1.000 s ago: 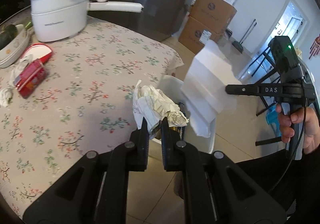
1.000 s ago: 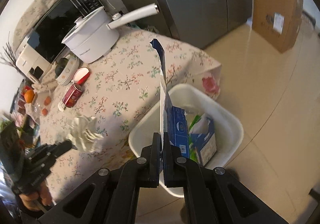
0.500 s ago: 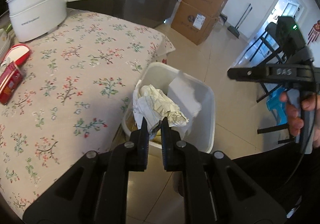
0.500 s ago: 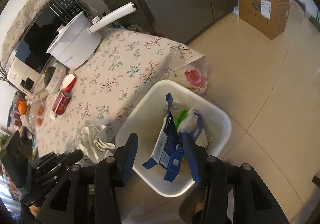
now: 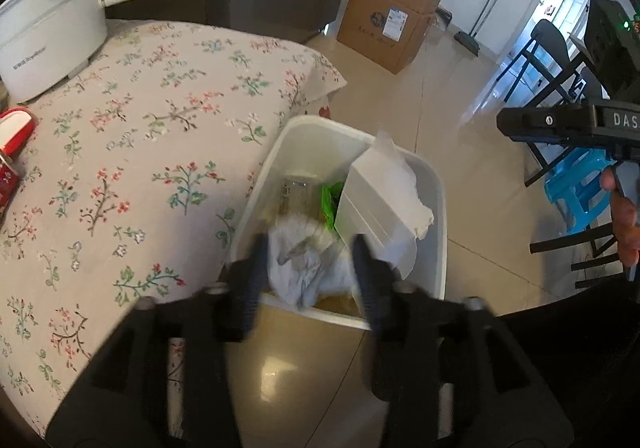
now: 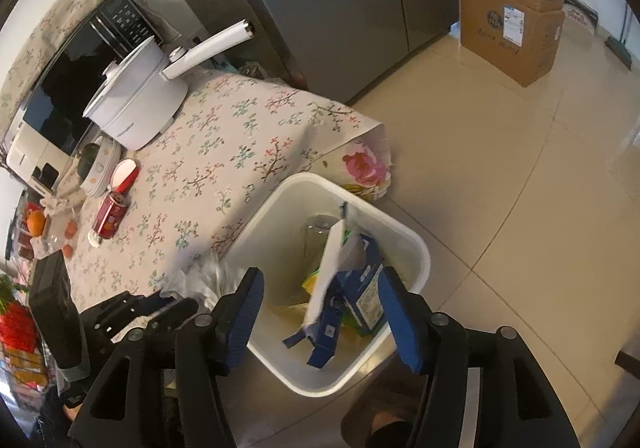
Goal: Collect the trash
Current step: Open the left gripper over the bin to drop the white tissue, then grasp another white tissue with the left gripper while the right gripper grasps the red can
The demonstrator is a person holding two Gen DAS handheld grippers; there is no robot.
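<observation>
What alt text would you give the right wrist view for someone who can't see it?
The open right gripper, jaws just opened, hangs over a white bin on the floor, where a torn blue carton lies among other trash. Beside the bin stands a table with a floral cloth, holding a white pot and a red can.

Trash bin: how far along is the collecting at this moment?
Done: the blue carton lies in the white bin. In hand: both claws have just been opening; the crumpled paper sits loose between the left claw fingers over the bin. Left: the red can on the table.
</observation>
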